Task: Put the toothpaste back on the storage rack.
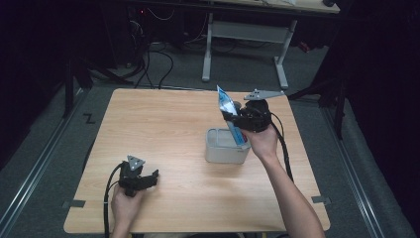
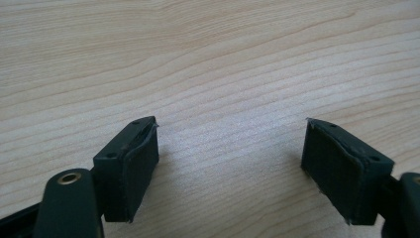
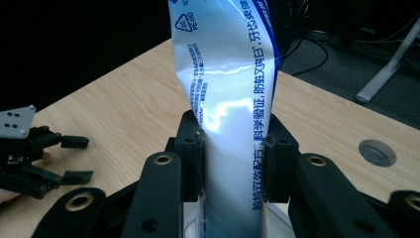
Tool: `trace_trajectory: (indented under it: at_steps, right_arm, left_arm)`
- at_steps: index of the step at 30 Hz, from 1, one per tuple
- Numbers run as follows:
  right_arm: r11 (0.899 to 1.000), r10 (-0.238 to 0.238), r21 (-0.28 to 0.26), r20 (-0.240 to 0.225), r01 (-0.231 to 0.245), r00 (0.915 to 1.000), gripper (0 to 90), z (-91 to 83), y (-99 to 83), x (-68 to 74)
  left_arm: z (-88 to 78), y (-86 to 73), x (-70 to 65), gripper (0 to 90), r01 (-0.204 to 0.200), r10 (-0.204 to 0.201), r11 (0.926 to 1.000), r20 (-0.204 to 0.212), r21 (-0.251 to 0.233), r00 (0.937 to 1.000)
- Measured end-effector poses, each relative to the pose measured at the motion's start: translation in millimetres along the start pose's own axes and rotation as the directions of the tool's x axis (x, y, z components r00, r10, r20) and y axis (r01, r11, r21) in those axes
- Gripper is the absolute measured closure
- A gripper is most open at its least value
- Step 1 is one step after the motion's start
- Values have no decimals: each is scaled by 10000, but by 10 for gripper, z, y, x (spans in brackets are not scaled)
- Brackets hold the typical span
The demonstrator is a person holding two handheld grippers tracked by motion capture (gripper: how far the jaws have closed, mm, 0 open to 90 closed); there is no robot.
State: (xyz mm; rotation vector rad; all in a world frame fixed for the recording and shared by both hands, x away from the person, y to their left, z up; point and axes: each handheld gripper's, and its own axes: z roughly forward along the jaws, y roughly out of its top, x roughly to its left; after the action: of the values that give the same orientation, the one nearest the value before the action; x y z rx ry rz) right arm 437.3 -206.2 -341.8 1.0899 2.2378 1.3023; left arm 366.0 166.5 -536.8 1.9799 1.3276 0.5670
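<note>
Blue-and-white plastic, a pouch (image 1: pixel 227 110) printed with blue characters, is clamped in the right gripper (image 1: pixel 233 118), whose jaws are closed on its middle; the right gripper view shows both pads pressed flat against the film of the pouch (image 3: pixel 233 114), one on each side. In the high view the pouch stands tilted, its top toward 11 o'clock and its lower end dipping into a grey box (image 1: pixel 223 148) that sits right of centre on the wooden table (image 1: pixel 163 124). The gripper is held above the box's far right corner, at about 1 o'clock from the box, with the person's right hand (image 1: pixel 263 141) behind it.

Across the table, at about 8 o'clock from the box and well apart from it, the left gripper (image 1: pixel 148 177) lies low over the wood near the front edge, in the left hand (image 1: pixel 125 204). Its jaws stand wide apart with nothing but bare wood grain between them, as the left gripper view (image 2: pixel 230 163) shows. It points toward 3 o'clock. The right gripper view also catches it at far left (image 3: pixel 74 158), jaws parted.

A round grey cap (image 3: pixel 377 152) sits flush in the tabletop.
</note>
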Motion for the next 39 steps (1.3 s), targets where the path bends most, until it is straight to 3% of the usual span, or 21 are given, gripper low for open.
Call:
trace_trajectory:
  at_steps: [10, 30, 39]
  right_arm:
    - [9999, 140, -72, -123, -141, 9998, 676, 179, 67, -43]
    - [9984, 533, 182, 506, -542, 9973, 668, 448, 56, -172]
    - [9979, 565, 295, 508, -580, 9971, 665, 500, 31, -185]
  left_arm:
    - [-1, -1, 0, 227, -10, 10, 10000, 9, -1, 10000]
    - [-2, -1, 1, 228, -16, 16, 10000, 13, 14, 10000]
    - [-2, -1, 2, 228, -22, 22, 10000, 12, 12, 10000]
